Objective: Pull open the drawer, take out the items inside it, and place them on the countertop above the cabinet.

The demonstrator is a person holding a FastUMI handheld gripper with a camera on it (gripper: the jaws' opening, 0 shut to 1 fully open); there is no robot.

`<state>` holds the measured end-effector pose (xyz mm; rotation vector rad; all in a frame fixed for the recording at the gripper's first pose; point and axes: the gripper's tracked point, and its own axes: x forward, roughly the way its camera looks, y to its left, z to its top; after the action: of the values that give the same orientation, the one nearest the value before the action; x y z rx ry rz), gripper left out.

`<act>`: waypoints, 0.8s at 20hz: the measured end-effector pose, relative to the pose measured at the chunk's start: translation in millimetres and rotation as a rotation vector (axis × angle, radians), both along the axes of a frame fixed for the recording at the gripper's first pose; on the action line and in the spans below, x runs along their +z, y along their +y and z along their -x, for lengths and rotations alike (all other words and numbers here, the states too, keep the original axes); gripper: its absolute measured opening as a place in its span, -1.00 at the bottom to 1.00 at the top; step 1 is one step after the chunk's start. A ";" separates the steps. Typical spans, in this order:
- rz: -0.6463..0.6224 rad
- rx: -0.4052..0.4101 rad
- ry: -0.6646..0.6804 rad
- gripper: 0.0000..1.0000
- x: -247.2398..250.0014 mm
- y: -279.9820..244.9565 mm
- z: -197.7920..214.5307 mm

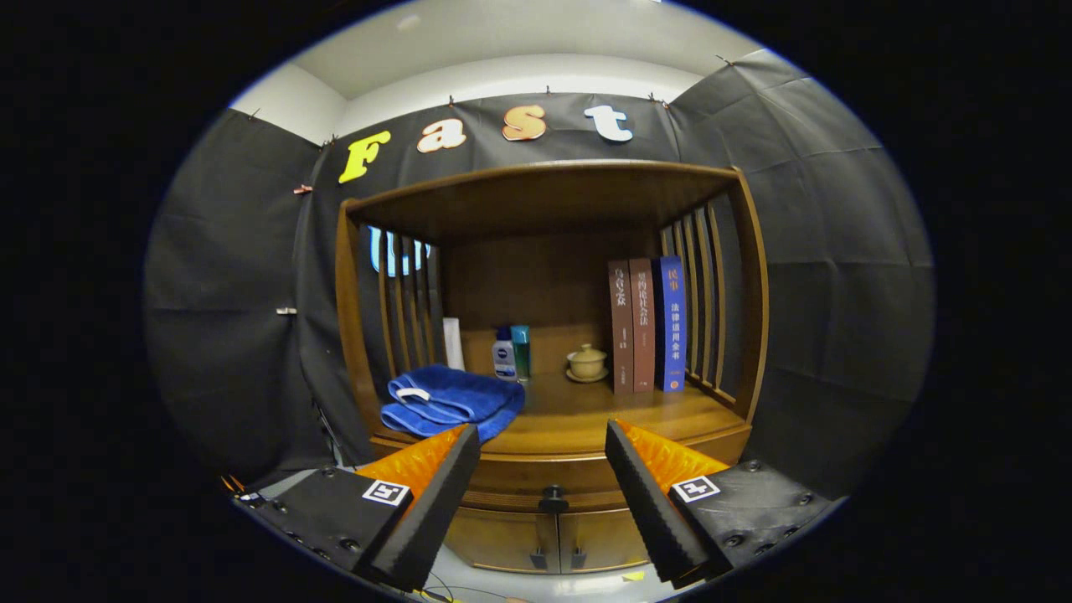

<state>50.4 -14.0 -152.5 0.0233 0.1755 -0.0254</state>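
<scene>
A wooden cabinet [553, 435] stands ahead of me against the booth wall. Its drawer [544, 479] sits shut below the countertop [586, 414], with a dark round knob [553, 500] at its middle. My gripper [543, 452] is open, fingers wide apart with nothing between them. The knob lies between the fingertips and a little beyond them. What is inside the drawer is hidden.
On the countertop lie a folded blue towel [448, 402] at the left, a small bottle [503, 355] and a teal box [521, 352] at the back, a lidded cup on a saucer [587, 363], and three upright books [646, 325] at the right. Two small doors [553, 540] sit below the drawer.
</scene>
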 end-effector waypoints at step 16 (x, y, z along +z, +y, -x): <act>-0.044 -0.059 0.270 0.99 -162.1 -3.1 -65.9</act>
<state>116.3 -17.1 -314.6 0.0692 0.4449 -0.0840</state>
